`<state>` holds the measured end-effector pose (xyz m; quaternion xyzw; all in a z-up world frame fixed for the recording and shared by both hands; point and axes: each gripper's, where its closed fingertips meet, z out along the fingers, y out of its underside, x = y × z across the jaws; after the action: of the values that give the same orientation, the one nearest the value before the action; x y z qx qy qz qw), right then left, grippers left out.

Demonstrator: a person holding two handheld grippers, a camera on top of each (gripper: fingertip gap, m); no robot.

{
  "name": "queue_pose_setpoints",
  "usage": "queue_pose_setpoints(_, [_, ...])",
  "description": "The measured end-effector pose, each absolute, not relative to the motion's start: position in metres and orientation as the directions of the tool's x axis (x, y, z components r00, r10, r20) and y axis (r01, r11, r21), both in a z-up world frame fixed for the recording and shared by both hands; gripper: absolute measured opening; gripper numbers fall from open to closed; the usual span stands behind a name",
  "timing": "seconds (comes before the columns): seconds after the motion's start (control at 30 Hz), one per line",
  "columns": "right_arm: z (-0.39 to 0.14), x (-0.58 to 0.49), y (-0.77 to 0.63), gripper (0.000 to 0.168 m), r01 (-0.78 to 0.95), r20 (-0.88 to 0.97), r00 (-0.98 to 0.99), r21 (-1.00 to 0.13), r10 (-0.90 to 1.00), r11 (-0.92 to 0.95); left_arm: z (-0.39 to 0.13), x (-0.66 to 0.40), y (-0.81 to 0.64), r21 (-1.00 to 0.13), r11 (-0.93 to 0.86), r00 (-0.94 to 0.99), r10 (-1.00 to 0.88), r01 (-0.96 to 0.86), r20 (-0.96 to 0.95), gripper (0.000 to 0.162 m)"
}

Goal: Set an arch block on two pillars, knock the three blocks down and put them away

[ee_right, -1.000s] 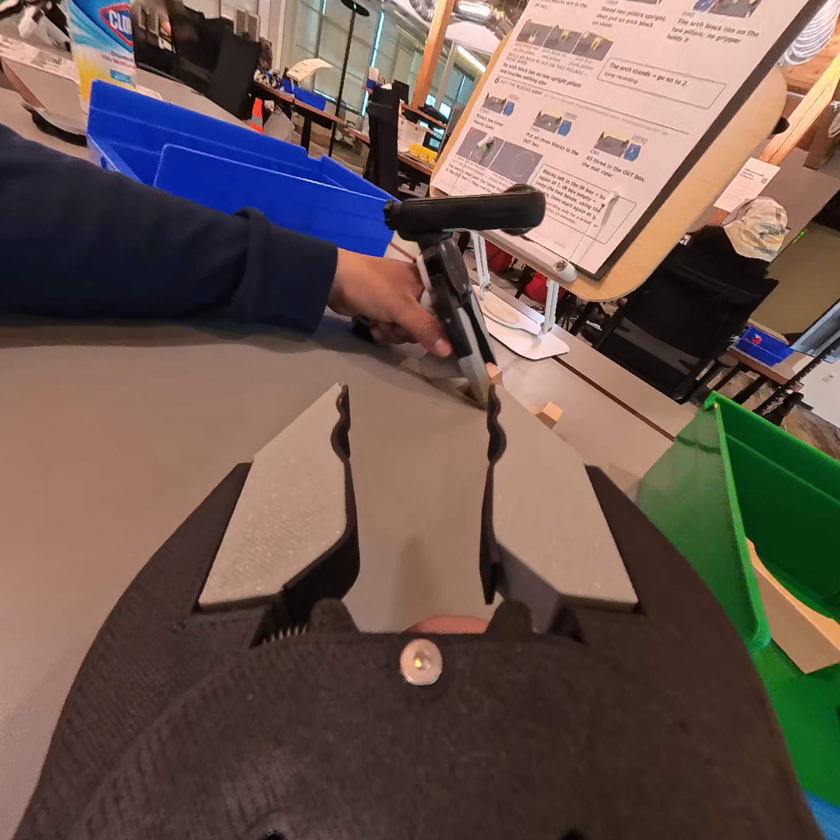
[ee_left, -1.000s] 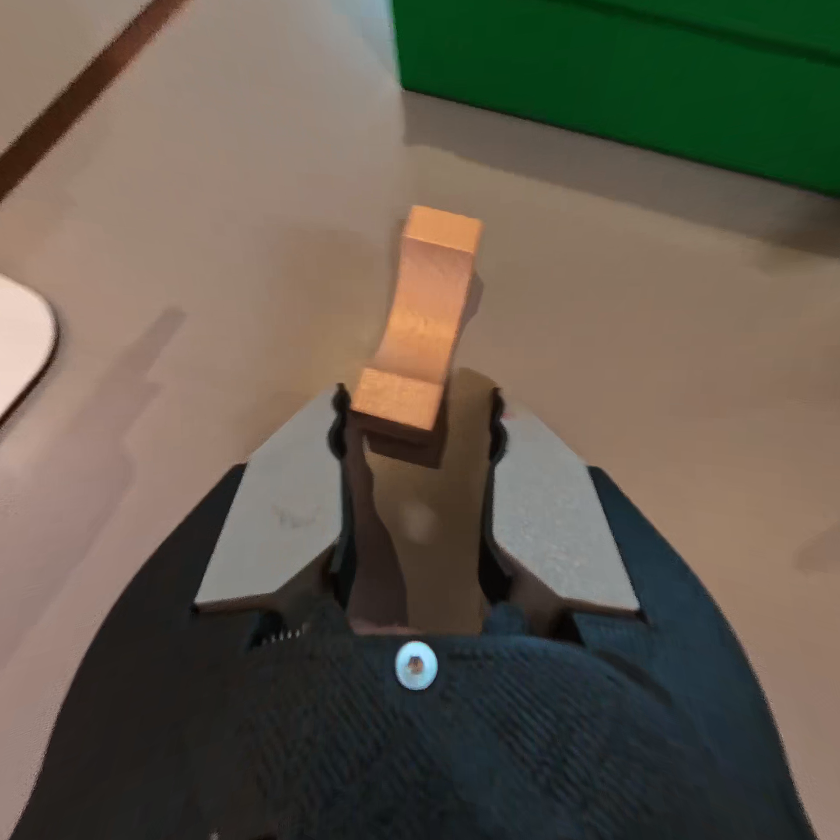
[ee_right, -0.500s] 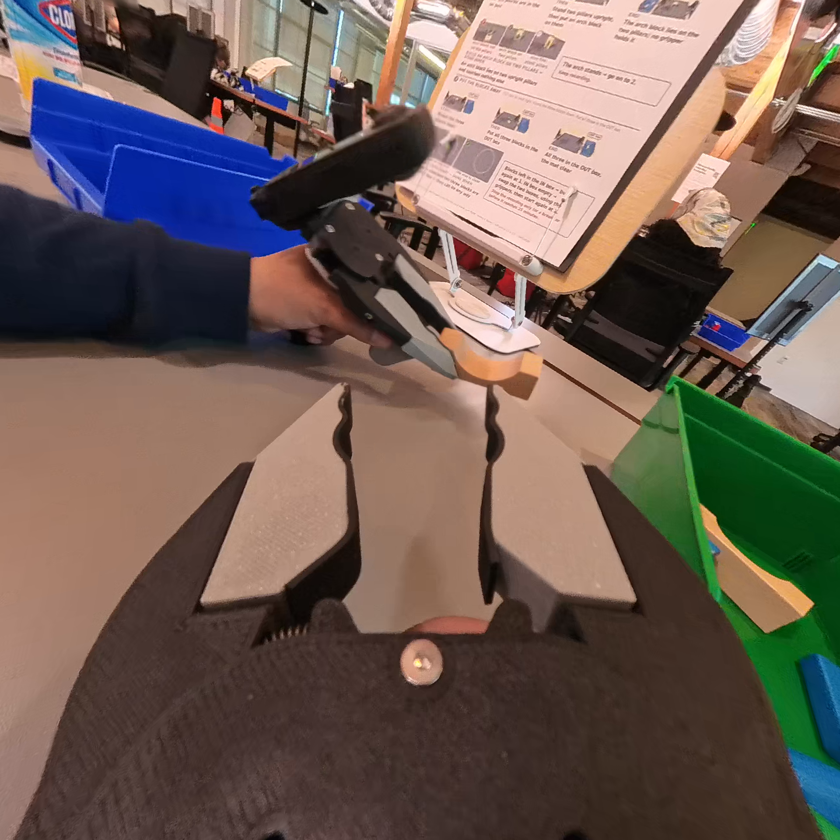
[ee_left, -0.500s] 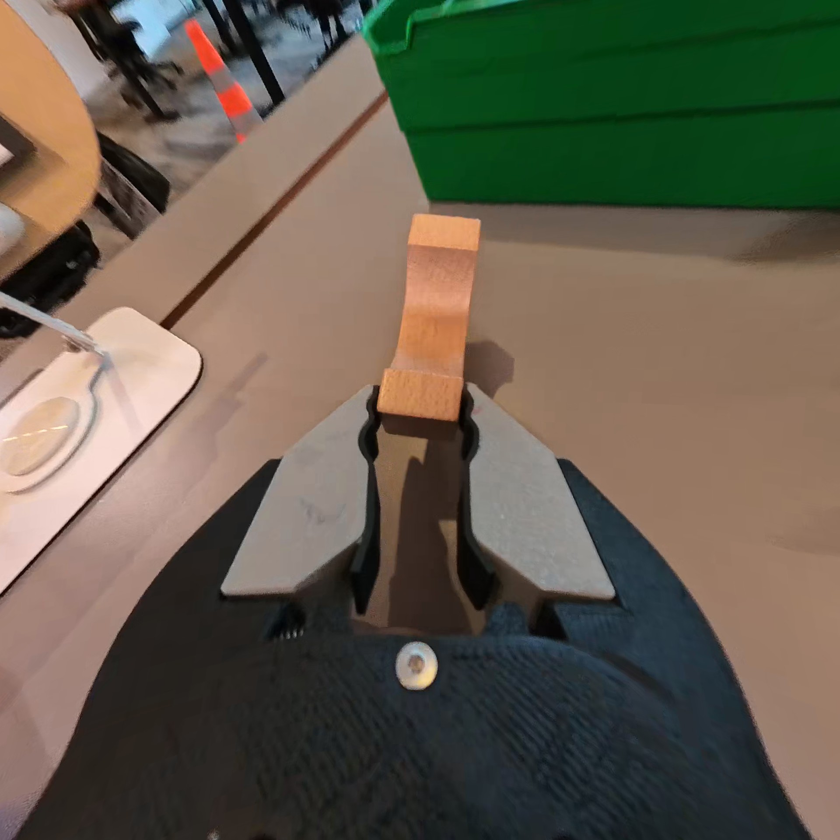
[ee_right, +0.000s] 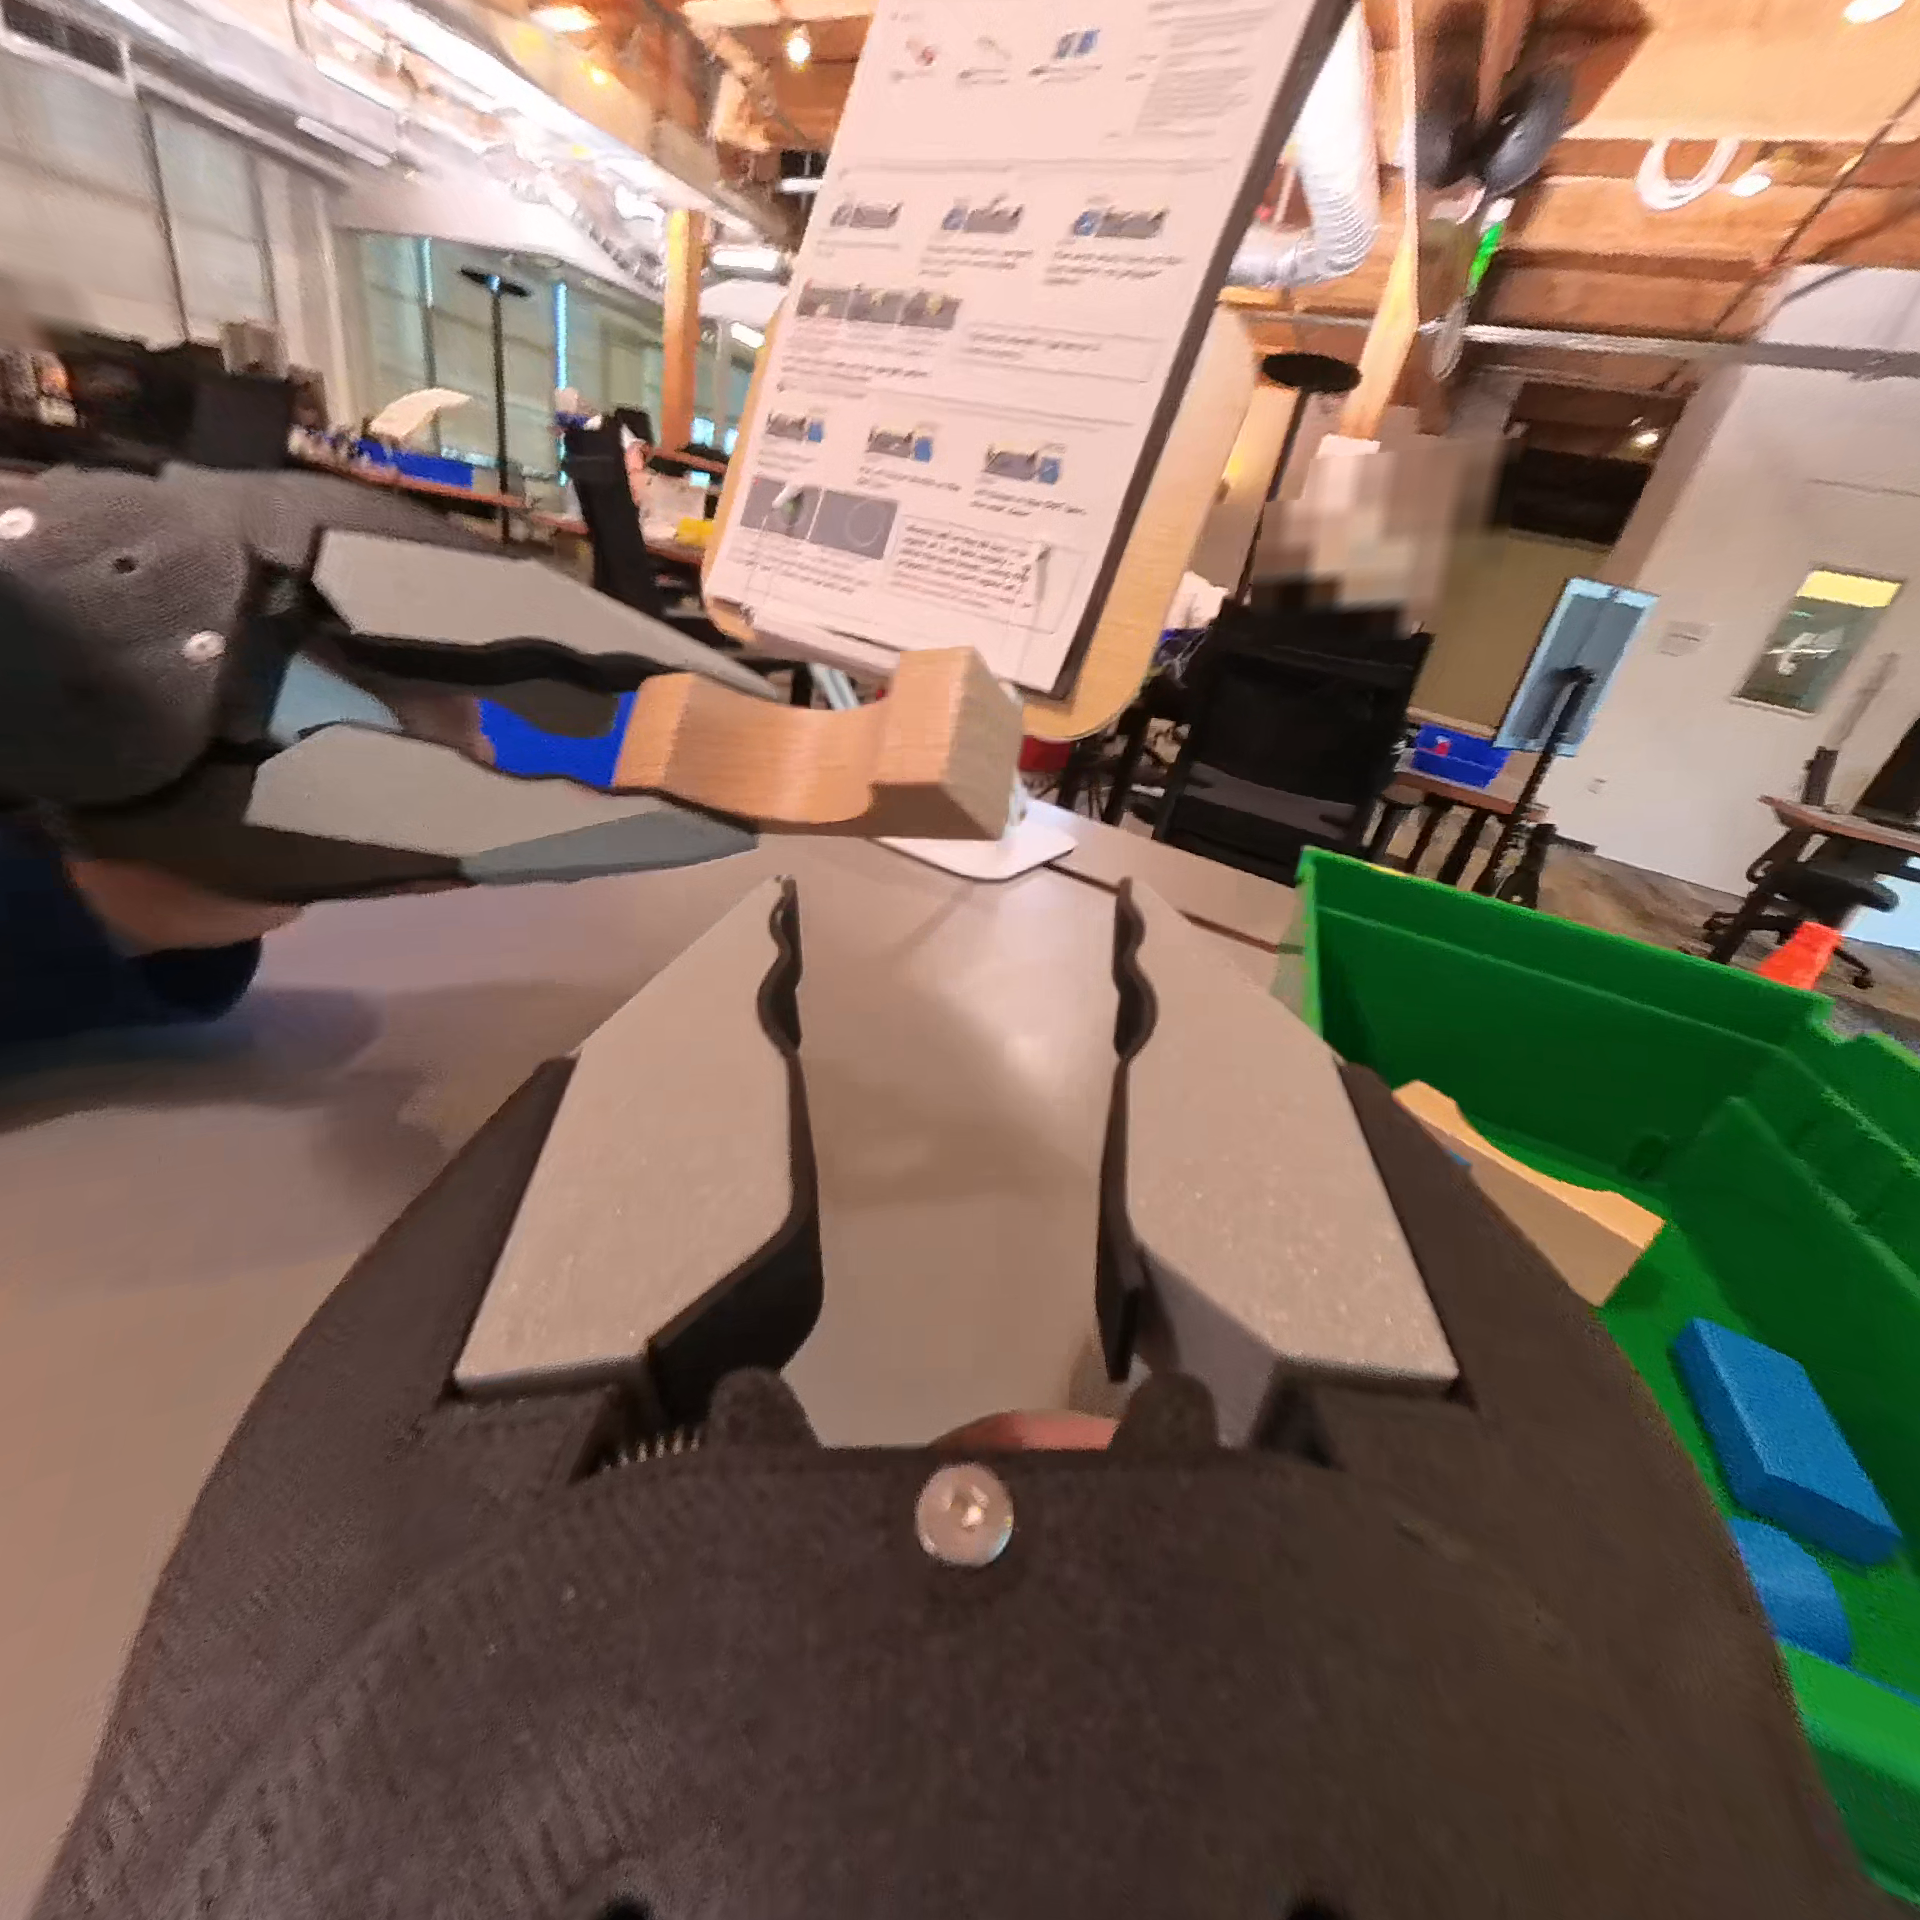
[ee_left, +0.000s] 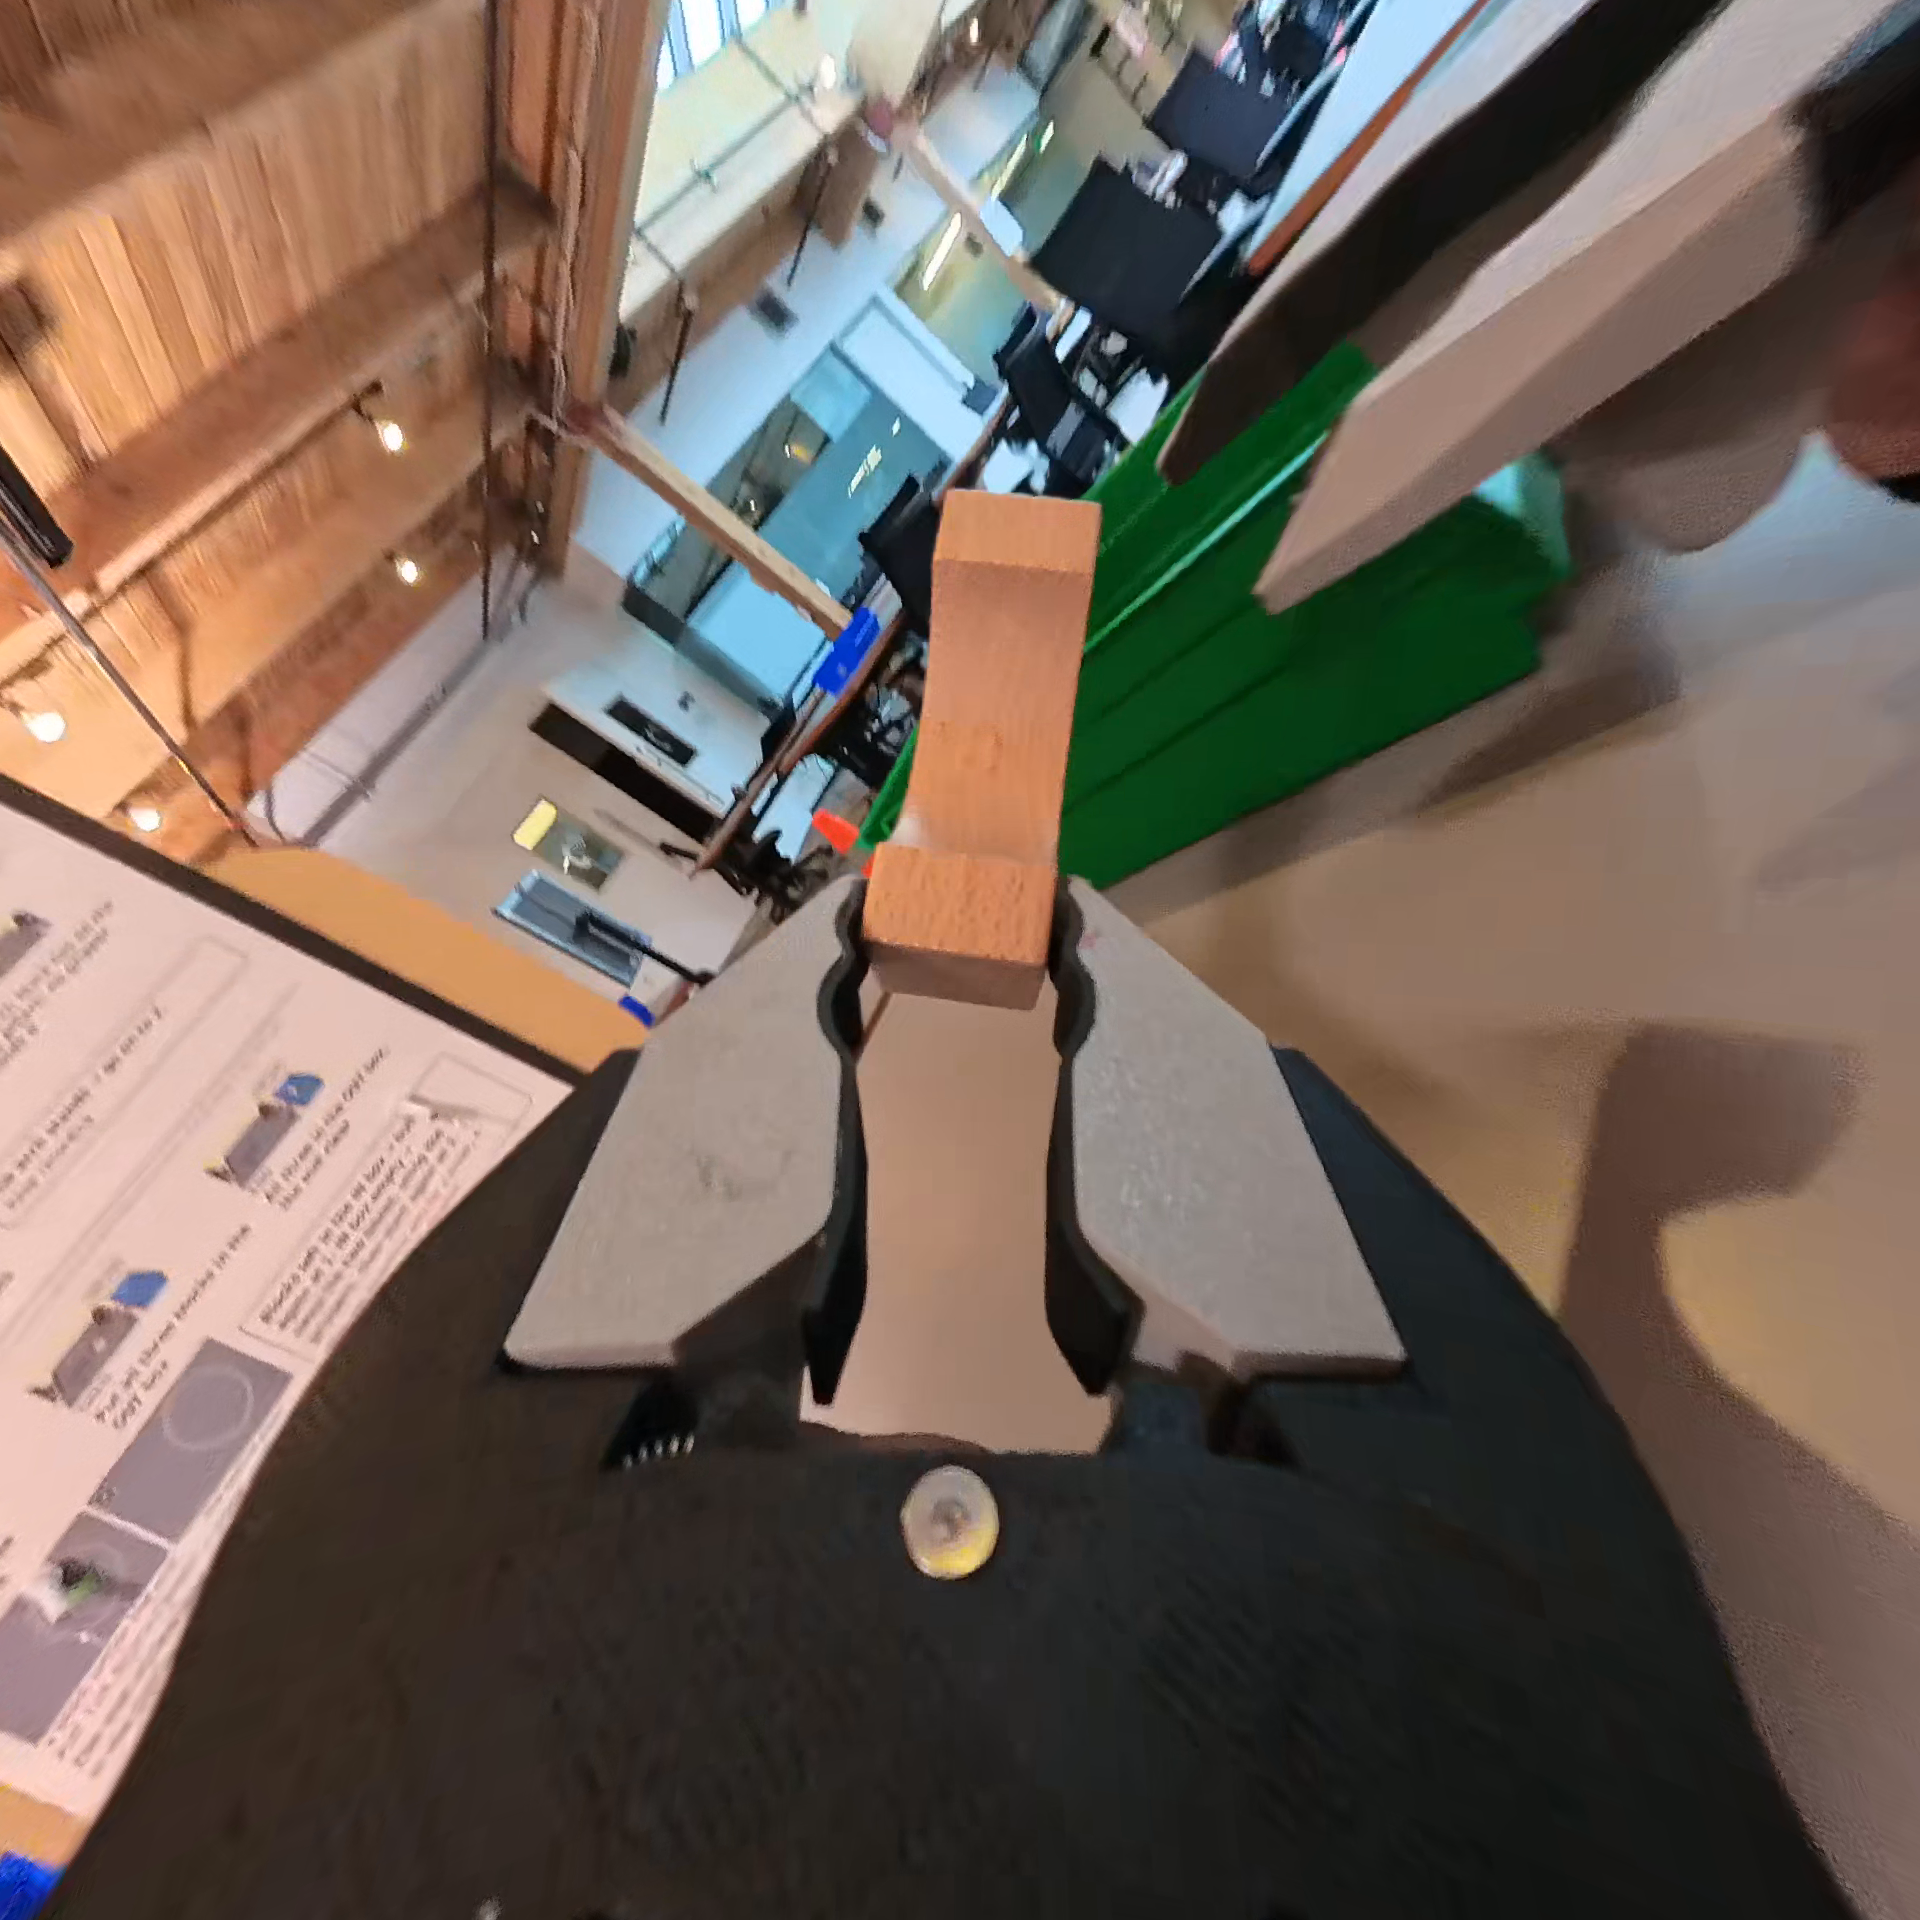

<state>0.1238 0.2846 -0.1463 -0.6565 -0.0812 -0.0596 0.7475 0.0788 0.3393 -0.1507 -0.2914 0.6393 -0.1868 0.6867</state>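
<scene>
My left gripper (ee_left: 956,935) is clamped on 1 foot of the wooden arch block (ee_left: 997,727). The arch block's long axis runs straight out along the fingers, away from the camera, with the far foot free at the tip. In the right wrist view the same block (ee_right: 831,743) is lifted clear of the grey bench (ee_right: 312,1091), roughly level, its long axis running left to right and its free end pointing toward the green bin (ee_right: 1558,1018); its 2 feet point upward. My right gripper (ee_right: 951,935) holds nothing, its jaws set wide apart above the bench, just beside the bin. Inside the bin I see 1 wooden block (ee_right: 1538,1216) and 2 blue blocks (ee_right: 1777,1455). An instruction board (ee_right: 1018,312) stands behind.
</scene>
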Motion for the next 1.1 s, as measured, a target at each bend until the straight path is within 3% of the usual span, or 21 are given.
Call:
queue_pose_setpoints(0.03, [-0.143, 0.127, 0.282, 0.060, 0.175, 0.179, 0.984, -0.973, 0.013, 0.153, -0.147, 0.078, 0.333, -0.635, 0.767, 0.113, -0.626, -0.091, -0.772, 0.032])
queue_pose_setpoints(0.23, [-0.133, 0.129, 0.278, 0.069, 0.030, 0.050, 0.995, -0.975, 0.091, 0.218, -0.136, 0.072, 0.298, -0.614, 0.788, 0.072, -0.616, 0.042, -0.785, 0.033])
queue_pose_setpoints(0.37, [-0.124, 0.111, 0.270, 0.072, 0.001, 0.060, 0.976, -0.962, 0.208, 0.275, -0.133, 0.071, 0.292, -0.627, 0.777, 0.065, -0.629, 0.058, -0.775, 0.033])
queue_pose_setpoints(0.57, [-0.126, 0.094, 0.269, 0.041, 0.078, 0.144, 0.961, -0.959, 0.235, 0.271, -0.144, 0.075, 0.269, -0.576, 0.813, 0.019, -0.579, 0.087, -0.815, 0.033])
queue_pose_setpoints(0.67, [-0.130, 0.097, 0.269, 0.041, 0.074, 0.133, 0.961, -0.968, 0.241, 0.240, -0.146, 0.076, 0.267, -0.581, 0.810, 0.017, -0.584, 0.081, -0.811, 0.033])
queue_pose_setpoints(0.93, [-0.131, 0.118, 0.271, 0.040, 0.345, 0.337, 0.939, -0.922, -0.075, 0.179, -0.172, 0.094, 0.288, -0.605, 0.796, 0.047, -0.603, -0.028, -0.796, 0.031])
queue_pose_setpoints(1.1, [-0.127, 0.146, 0.264, 0.040, 0.325, 0.291, 0.935, -0.933, -0.204, 0.157, -0.174, 0.095, 0.302, -0.657, 0.751, 0.084, -0.652, -0.064, -0.754, 0.020])
